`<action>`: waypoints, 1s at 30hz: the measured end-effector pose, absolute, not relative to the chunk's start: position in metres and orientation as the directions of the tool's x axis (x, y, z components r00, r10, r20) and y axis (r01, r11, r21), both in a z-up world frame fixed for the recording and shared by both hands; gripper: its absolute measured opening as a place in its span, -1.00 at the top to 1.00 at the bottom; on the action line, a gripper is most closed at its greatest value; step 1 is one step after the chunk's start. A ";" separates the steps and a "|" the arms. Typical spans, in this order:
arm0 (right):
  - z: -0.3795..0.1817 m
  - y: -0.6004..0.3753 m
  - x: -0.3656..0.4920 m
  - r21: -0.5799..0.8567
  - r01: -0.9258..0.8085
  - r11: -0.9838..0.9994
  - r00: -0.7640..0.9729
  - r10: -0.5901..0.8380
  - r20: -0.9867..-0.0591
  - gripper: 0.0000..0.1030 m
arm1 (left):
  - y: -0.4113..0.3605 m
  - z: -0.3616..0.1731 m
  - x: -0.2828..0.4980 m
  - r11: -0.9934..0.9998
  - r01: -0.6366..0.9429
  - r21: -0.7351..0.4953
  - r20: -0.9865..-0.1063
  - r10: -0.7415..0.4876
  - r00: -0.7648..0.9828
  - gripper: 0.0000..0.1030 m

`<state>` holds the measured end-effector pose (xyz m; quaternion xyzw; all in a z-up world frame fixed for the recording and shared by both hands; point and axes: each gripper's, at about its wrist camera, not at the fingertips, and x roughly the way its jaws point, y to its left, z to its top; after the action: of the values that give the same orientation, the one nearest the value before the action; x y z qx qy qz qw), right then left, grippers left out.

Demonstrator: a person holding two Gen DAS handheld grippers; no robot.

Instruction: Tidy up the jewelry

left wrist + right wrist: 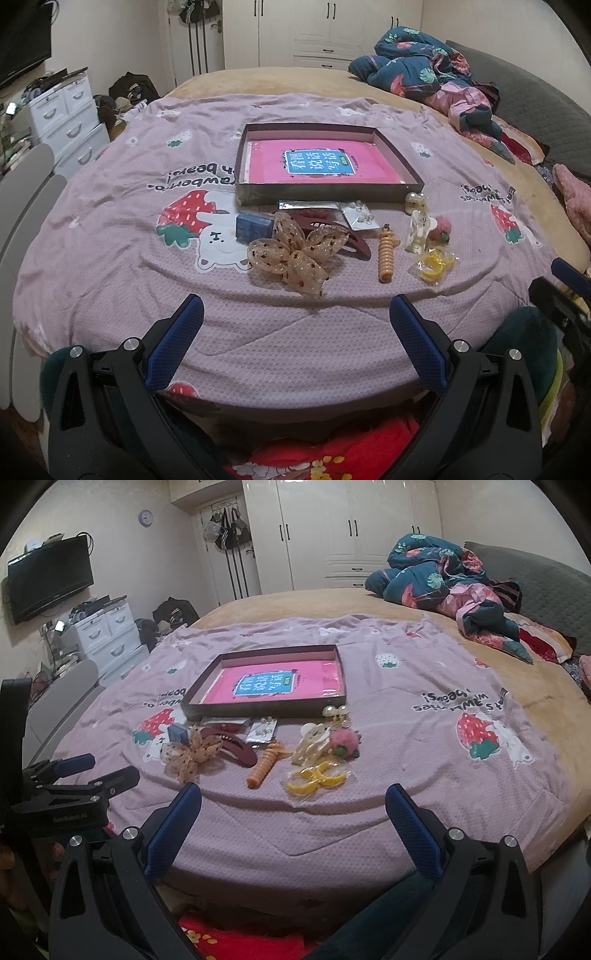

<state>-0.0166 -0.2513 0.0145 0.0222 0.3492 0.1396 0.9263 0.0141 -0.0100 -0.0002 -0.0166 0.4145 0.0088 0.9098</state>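
A shallow dark box (317, 194) (258, 709) with a pink booklet inside lies on the pink quilt. In front of it lie hair accessories: a beige dotted bow (291, 254) (192, 755), a maroon claw clip (347, 236) (236, 749), a small blue box (254, 226), an orange spiral clip (387, 254) (264, 766), a cream claw clip (417, 230) (312, 746), a pink pompom (441, 229) (345, 742), yellow hoops in a bag (436, 266) (317, 777) and a bagged earring card (360, 216). My left gripper (295, 314) and right gripper (293, 801) are open and empty, held short of the items.
A crumpled blue floral duvet (424, 62) (443, 572) lies at the bed's far right. White drawers (66, 114) and a wall TV (50, 579) stand to the left. Wardrobes line the back wall. The left gripper shows at the left edge of the right wrist view (74, 775).
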 end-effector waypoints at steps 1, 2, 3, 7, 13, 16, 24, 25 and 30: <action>0.016 -0.254 -0.014 0.139 -0.240 0.961 0.719 0.272 -0.639 -0.92 | -0.011 0.000 0.017 0.999 -0.027 -0.023 -0.757 0.000 0.654 -0.83; 0.017 -0.256 -0.012 0.137 -0.233 0.963 0.722 0.266 -0.639 -0.92 | -0.012 0.000 0.019 0.999 -0.023 -0.023 -0.758 -0.002 0.652 -0.83; 0.018 -0.258 -0.009 0.136 -0.227 0.964 0.723 0.261 -0.639 -0.92 | -0.013 0.000 0.021 1.000 -0.019 -0.022 -0.760 -0.004 0.650 -0.83; 0.023 -0.266 0.003 0.139 -0.203 0.969 0.730 0.244 -0.639 -0.92 | -0.018 -0.001 0.032 1.000 0.003 -0.024 -0.771 -0.020 0.636 -0.83; 0.029 -0.274 0.022 0.137 -0.177 0.975 0.735 0.223 -0.640 -0.92 | -0.012 -0.008 0.052 1.000 0.012 -0.029 -0.802 -0.030 0.597 -0.83; 0.028 -0.273 0.035 0.138 -0.175 0.975 0.725 0.222 -0.652 -0.92 | 0.000 -0.015 0.062 1.000 -0.005 -0.024 -0.814 -0.016 0.580 -0.83; 0.003 -0.243 0.074 0.150 -0.223 0.963 0.648 0.261 -0.715 -0.92 | 0.042 -0.030 0.075 0.995 -0.020 -0.096 -0.831 -0.068 0.553 -0.83; -0.001 -0.239 0.078 0.155 -0.232 0.960 0.637 0.270 -0.722 -0.92 | 0.043 -0.031 0.076 0.996 -0.012 -0.092 -0.830 -0.069 0.554 -0.83; -0.028 -0.219 0.099 0.158 -0.247 0.956 0.578 0.276 -0.768 -0.92 | 0.035 -0.043 0.085 0.989 0.074 -0.125 -0.838 -0.145 0.526 -0.75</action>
<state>0.0991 -0.2187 -0.0282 0.0166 0.4351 0.1472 0.8881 0.0849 0.0346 -0.0430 -0.0371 0.4829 -0.0627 0.8726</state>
